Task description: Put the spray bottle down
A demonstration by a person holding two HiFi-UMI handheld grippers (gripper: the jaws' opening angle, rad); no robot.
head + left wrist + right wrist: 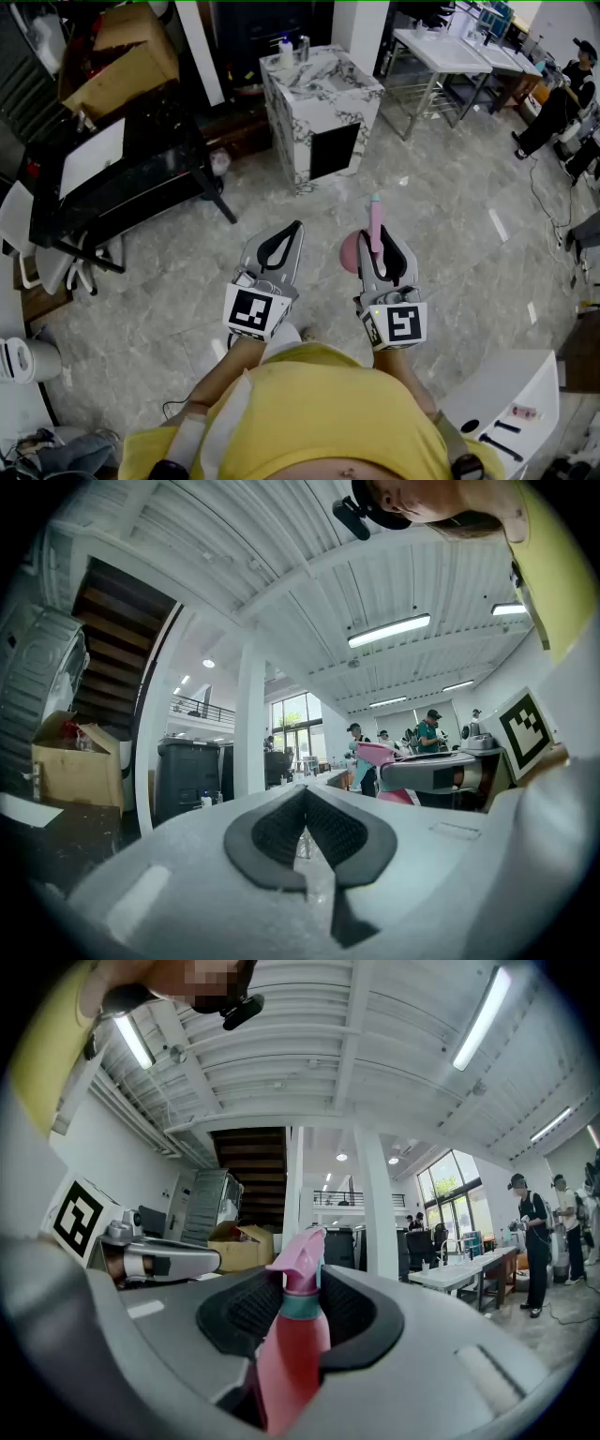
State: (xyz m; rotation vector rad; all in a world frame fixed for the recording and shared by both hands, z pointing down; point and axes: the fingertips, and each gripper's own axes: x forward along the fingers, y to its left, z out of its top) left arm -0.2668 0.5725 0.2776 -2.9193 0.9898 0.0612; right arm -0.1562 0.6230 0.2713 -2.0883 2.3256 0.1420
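A pink spray bottle (pixel 375 223) with a teal collar sticks forward out of my right gripper (pixel 380 242), held level over the stone floor. In the right gripper view the bottle (pixel 292 1344) fills the gap and both dark pads press on its neck and body, so the right gripper (pixel 300 1288) is shut on it. My left gripper (pixel 294 230) hovers beside it to the left, level and empty. In the left gripper view its pads meet at the tips of the left gripper (pixel 305 803), with the pink bottle (pixel 377 755) showing off to the right.
A marble-patterned cabinet (pixel 319 103) stands on the floor straight ahead, with small bottles on top. A black table (pixel 122 178) and a cardboard box (pixel 122 56) are at the far left. White tables (pixel 450 47) and a person (pixel 562 103) are at the far right. A white unit (pixel 506 403) sits near right.
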